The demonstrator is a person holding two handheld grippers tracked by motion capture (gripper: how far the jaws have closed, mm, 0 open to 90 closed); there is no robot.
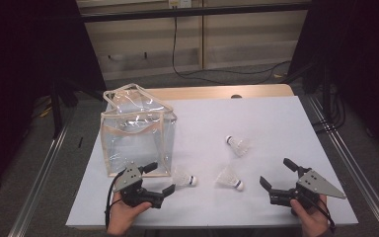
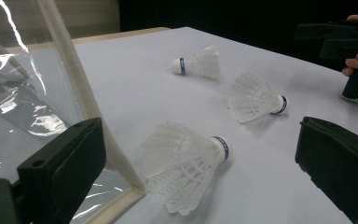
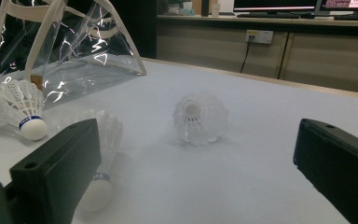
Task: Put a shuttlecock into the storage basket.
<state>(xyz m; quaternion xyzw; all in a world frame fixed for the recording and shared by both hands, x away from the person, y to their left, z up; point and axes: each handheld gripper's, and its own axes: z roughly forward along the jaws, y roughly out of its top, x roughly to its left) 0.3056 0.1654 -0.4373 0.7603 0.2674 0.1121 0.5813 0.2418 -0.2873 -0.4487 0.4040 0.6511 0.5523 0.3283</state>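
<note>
Three shuttlecocks lie on the white table sheet [image 1: 276,128], each with a white feathered skirt, a rounded white cork tip and a dark band at the neck. The nearest shuttlecock [image 1: 183,178] lies on its side just beside the front corner of the clear bag [image 1: 137,131]. The middle shuttlecock [image 1: 229,177] lies near the front edge, and the far shuttlecock [image 1: 238,144] lies farther back; these two are well apart from the bag.

The bag is glossy transparent plastic, box-shaped, with beige fabric trim along its edges and handles; its top is open.

The left gripper [image 1: 159,178] rests low at the bag's front corner, jaws spread wide and grasping nothing, with the nearest shuttlecock just ahead of them. The right gripper [image 1: 277,174] sits near the front right edge, jaws likewise spread and empty.

Bare sheet extends between the shuttlecocks and across the right and rear of the table.
</note>
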